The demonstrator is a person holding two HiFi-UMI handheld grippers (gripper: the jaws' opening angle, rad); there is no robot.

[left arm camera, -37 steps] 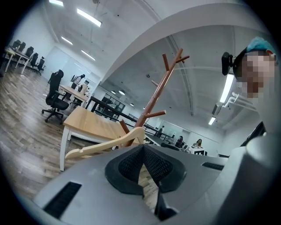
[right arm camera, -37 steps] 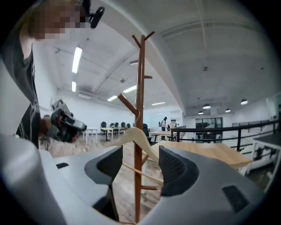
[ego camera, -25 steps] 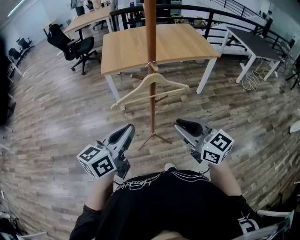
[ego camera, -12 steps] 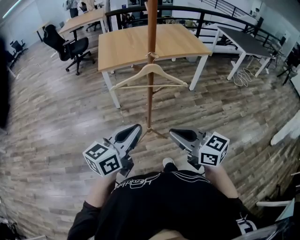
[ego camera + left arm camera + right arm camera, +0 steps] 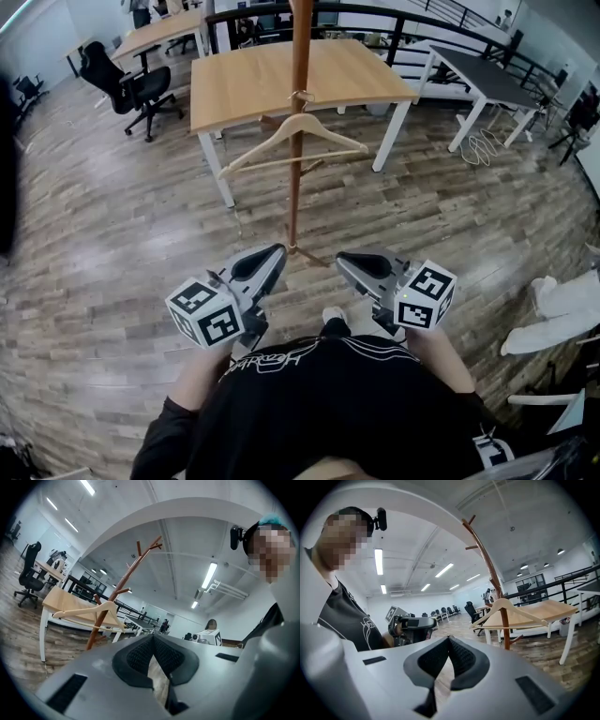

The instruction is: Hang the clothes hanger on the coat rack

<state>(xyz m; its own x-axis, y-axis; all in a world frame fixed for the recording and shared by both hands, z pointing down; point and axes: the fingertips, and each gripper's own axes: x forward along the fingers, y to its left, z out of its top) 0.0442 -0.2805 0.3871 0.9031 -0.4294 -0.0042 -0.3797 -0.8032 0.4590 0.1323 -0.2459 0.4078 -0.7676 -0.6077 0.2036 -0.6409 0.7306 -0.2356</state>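
A pale wooden clothes hanger (image 5: 292, 141) hangs by its hook from a peg on the brown coat rack (image 5: 298, 94), which stands in front of me. It also shows in the left gripper view (image 5: 93, 611) and the right gripper view (image 5: 506, 609), beside the coat rack's pole (image 5: 119, 597) (image 5: 490, 569). My left gripper (image 5: 272, 253) and right gripper (image 5: 345, 260) are held low near my body, one on each side of the pole's base and well short of the hanger. Both are shut, with pads touching and nothing between them (image 5: 153, 637) (image 5: 449, 638).
A light wooden table (image 5: 281, 80) stands just behind the rack, with a black office chair (image 5: 141, 89) to its left and a dark table (image 5: 487, 80) at the right. Cables (image 5: 483, 145) lie on the wood floor. A white object (image 5: 562, 309) sits at the right edge.
Both grippers have drawn back from the rack toward my body and closer together. The hanger, tilted a second ago, now hangs nearly level on its peg.
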